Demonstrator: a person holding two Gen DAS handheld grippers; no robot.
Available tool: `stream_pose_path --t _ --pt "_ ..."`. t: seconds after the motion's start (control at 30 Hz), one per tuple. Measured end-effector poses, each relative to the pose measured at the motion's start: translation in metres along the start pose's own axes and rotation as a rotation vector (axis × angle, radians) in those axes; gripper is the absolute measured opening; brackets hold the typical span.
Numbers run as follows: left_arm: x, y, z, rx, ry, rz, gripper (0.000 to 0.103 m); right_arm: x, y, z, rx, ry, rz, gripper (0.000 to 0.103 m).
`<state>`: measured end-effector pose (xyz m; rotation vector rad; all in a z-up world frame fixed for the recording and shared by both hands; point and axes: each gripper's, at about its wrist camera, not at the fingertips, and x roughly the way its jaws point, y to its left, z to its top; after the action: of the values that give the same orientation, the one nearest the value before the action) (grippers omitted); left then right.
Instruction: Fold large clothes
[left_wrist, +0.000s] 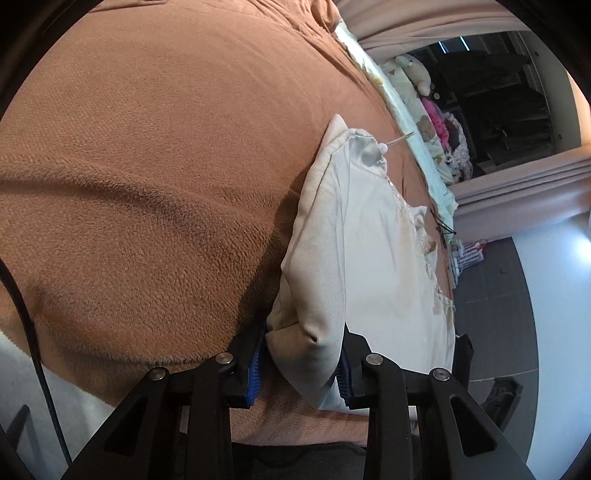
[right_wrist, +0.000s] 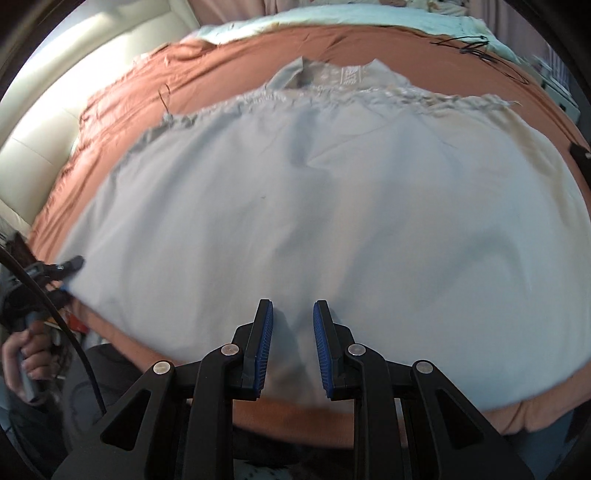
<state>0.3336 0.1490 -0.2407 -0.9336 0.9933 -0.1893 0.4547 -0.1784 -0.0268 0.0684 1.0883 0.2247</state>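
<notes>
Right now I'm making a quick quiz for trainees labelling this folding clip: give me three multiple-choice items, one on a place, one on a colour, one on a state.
1. Where does the pale garment lie?
A. on the brown blanket
B. on a hanger
C. on the floor

2. What colour are the pads on the right gripper's fingers?
A. red
B. blue
C. yellow

3. What is the left gripper doing?
A. hanging bare above the bed
B. pinching a cable
C. closed on a bunched edge of the garment

Answers: 1 A, the brown blanket shows all round the cloth. 2 B, blue ribbed pads line both fingers. 3 C, folded cloth fills the gap between its pads.
</notes>
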Motion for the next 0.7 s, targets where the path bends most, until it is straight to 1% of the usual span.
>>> stream_pose_path --t 0.13,0.23,0.3,0.4,0.47,0.53,0.6,0.7 --pt "0.0 -0.002 0.0 0.001 0.004 0.017 0.034 0.031 0.003 0.028 -0.035 0.026 -0.032 0.02" --pt "0.002 -0.004 0.001 -0.01 0.003 0.015 0.034 0.057 0.002 0.052 -0.056 0.022 -0.077 0.018" --pt "0.001 -0.002 0.0 -0.018 0.001 0.015 0.034 0.074 -0.002 0.077 -0.063 0.02 -0.102 0.018" --pt "0.002 -0.002 -0.001 -0.027 -0.002 0.018 0.034 0.094 -0.011 0.106 -0.05 0.025 -0.109 0.017" --pt "0.002 -0.001 -0.001 -0.034 0.0 0.023 0.034 0.106 -0.017 0.127 -0.043 0.015 -0.13 0.014" --pt "0.002 0.0 0.0 -0.045 0.001 0.025 0.034 0.118 -0.027 0.143 -0.013 0.015 -0.14 0.01" --pt "0.003 0.0 0.0 -0.057 0.002 0.025 0.034 0.134 -0.036 0.159 0.003 0.023 -0.135 0.01" --pt "0.005 0.0 0.002 -0.059 0.005 0.026 0.034 0.148 -0.043 0.175 0.012 0.021 -0.138 0.006"
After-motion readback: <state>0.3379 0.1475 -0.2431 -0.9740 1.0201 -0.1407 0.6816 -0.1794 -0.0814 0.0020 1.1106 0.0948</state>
